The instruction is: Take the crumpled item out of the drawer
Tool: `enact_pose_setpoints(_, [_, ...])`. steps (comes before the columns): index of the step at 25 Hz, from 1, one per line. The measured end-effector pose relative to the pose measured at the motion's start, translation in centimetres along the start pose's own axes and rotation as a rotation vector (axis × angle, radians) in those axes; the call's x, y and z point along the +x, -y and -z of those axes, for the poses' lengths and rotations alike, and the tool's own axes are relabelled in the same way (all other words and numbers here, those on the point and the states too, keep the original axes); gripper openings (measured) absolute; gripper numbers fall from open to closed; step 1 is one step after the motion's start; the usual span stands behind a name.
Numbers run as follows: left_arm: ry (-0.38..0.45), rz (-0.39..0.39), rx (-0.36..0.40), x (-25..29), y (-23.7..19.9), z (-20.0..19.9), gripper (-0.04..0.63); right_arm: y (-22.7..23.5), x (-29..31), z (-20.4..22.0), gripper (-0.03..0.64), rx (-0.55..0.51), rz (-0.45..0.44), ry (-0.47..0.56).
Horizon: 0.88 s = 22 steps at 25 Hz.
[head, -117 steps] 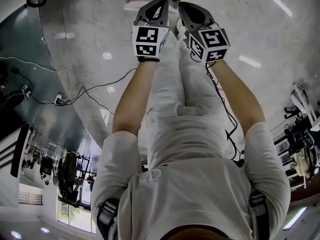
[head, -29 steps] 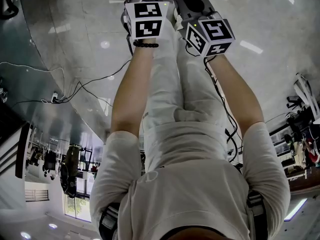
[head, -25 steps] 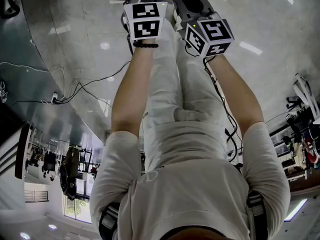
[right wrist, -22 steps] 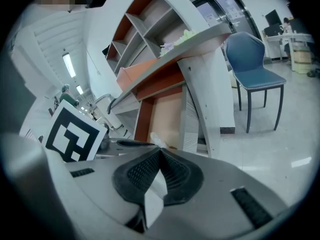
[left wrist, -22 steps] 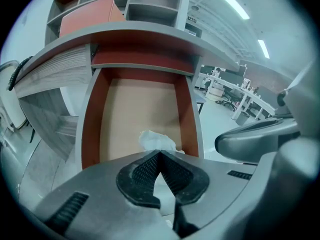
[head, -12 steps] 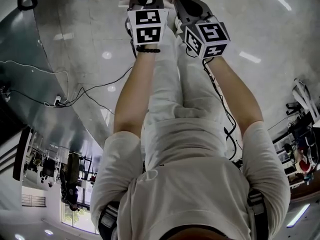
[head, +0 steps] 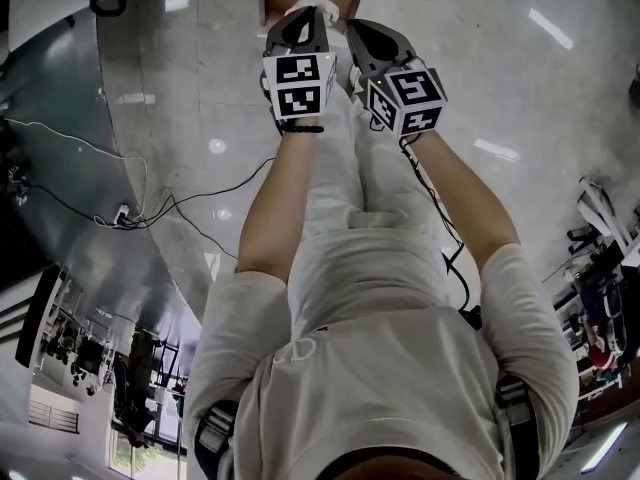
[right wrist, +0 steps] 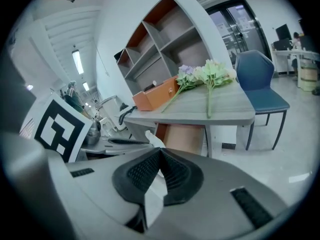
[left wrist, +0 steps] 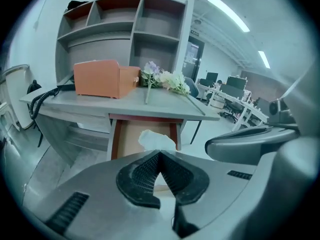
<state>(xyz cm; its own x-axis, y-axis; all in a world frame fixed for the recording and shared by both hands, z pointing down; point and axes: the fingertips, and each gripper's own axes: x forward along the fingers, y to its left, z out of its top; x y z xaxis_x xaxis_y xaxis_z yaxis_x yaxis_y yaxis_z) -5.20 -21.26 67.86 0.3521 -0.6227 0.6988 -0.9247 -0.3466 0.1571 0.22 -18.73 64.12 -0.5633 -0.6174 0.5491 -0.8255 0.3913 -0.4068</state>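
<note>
So, progress check: I'd say basically nothing's done yet except that the drawer is open. The white crumpled paper-like wad [left wrist: 157, 139] is sitting inside the open brown wooden drawer [left wrist: 131, 140], which is pulled out from under the grey table [left wrist: 125, 104]. From what I can see it hasn't been lifted at all.

The left gripper [left wrist: 160, 153] is clenched, tips pressed together with nothing pinched at them. The wad is at 12 o'clock just beyond those tips, and I can't tell if they're touching it. The right gripper [right wrist: 161, 150] is clenched too, tips meeting. There's a white sliver in the gap behind its tips, and I honestly can't tell what that is. From its view the wad is off at 11 o'clock, clear of the tips.

What's left, as I read it: open one gripper up, get it around the wad, close, and pull it out of the drawer. So pretty much the whole job.

Head count:
- 1 crumpled wad
- 1 drawer, open
- 2 grippers, both closed
- 1 table
- 1 orange rectangular box [left wrist: 97, 79], at 10 o'clock on the table
- 1 loose bunch of pale artificial flowers [left wrist: 165, 79], at 12 to 1 o'clock, at least two long stems
- 1 grey open shelf unit [left wrist: 125, 29] behind
- 1 blue chair [right wrist: 260, 79], at 3 o'clock by the table
</note>
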Motion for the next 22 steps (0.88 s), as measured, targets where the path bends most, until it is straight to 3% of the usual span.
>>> enact_pose_setpoints(22, [0.222,-0.040,-0.032,-11.9,-0.5,-13.3,0.002,-4.5,-8.6,-13.1,0.002,-0.068,-0.014,0.151])
